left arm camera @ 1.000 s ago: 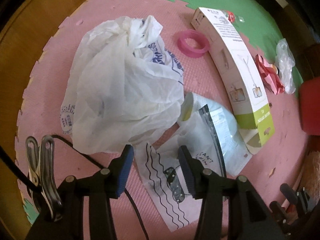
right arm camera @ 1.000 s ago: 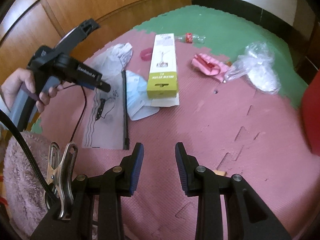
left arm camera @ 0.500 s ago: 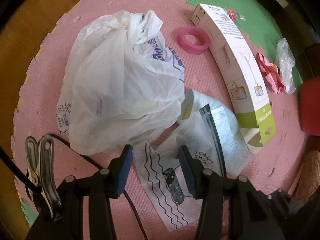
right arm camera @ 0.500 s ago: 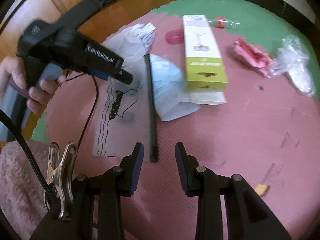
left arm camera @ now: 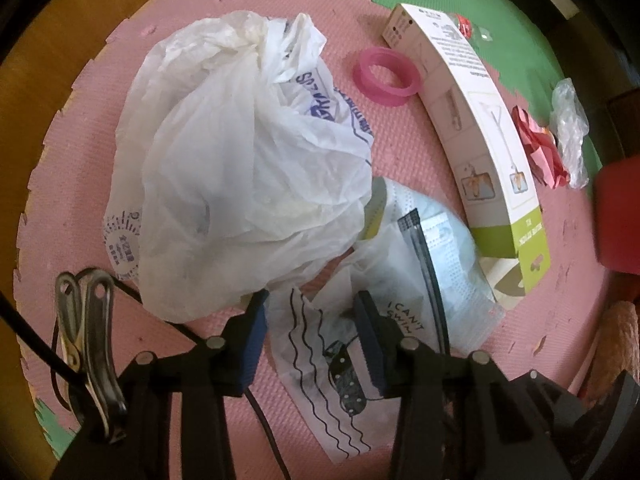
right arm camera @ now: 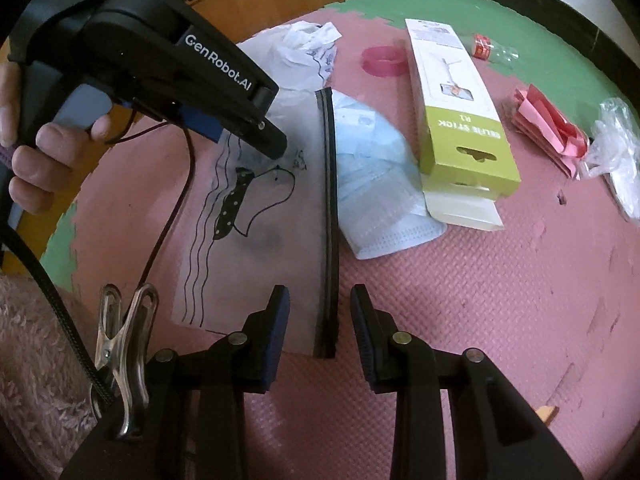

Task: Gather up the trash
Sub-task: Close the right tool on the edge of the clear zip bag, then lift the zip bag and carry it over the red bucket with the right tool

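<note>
1. The white plastic bag point(left arm camera: 240, 160) lies crumpled on the pink foam mat point(left arm camera: 80, 184), left of the other litter.
2. The left gripper point(left arm camera: 310, 340) points down over the printed zip pouch point(right arm camera: 256, 216); its jaws are closing, the frosted sheet lies between them, and the pads do not yet press it.
3. The right gripper point(right arm camera: 318, 332) straddles the near end of the pouch's black zip strip point(right arm camera: 328, 208); its jaws are closing too, with nothing clamped yet.
4. To do this well, I judge both pinches should land on the pouch alone, clear of the blue face mask point(right arm camera: 376, 196) overlapping its edge.
5. Further right wait the green-ended box point(right arm camera: 456, 108), the pink folded paper point(right arm camera: 548, 132) and the clear wrapper point(right arm camera: 616, 140).
</note>
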The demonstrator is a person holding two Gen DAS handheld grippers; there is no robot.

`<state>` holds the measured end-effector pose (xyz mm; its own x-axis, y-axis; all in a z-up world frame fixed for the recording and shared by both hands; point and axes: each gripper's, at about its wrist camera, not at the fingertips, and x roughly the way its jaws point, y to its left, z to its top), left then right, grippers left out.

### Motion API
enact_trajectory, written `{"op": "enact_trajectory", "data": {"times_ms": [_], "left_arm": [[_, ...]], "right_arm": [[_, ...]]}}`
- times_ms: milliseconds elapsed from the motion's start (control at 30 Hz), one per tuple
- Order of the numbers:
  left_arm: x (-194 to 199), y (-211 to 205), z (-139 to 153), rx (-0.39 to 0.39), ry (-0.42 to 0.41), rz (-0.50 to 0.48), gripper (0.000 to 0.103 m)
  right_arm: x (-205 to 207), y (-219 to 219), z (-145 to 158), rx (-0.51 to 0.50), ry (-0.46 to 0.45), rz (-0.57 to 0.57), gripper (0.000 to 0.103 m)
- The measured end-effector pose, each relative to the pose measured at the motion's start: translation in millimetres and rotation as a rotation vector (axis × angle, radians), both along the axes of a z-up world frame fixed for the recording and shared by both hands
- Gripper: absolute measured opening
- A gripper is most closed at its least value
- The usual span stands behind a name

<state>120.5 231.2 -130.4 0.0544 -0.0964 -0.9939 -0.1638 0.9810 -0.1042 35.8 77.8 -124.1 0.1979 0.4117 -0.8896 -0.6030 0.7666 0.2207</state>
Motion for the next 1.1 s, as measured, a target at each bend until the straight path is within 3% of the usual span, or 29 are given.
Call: {"op": "enact_trajectory", "data": {"times_ms": [33,133,367,667,1100], "left_arm": [[0,1,0,-0.002,0.0,0.002,0.038],[0,1,-1,-0.012,0.0,0.004,0.026],[-7,-2,9,-0.037,-0.012,-0.023,0.019],[-23,-3,46,-0.071,-0.116,-0.04,0.019],[-41,-44,106,-0.074,-0.255,-0.064,0.019]], "right_arm": [[0,0,0,0.002,0.001,0.001,0.02],[3,-2,-1,0.008,0.007,-0.007,0.013],[9,-20,4,0.072,0.047,-0.046,0.004],[8,-43,31,0.128,0.017,-0.072,0.004],[1,-69,68,0.177,-0.042,-0.118,0.004]]}}
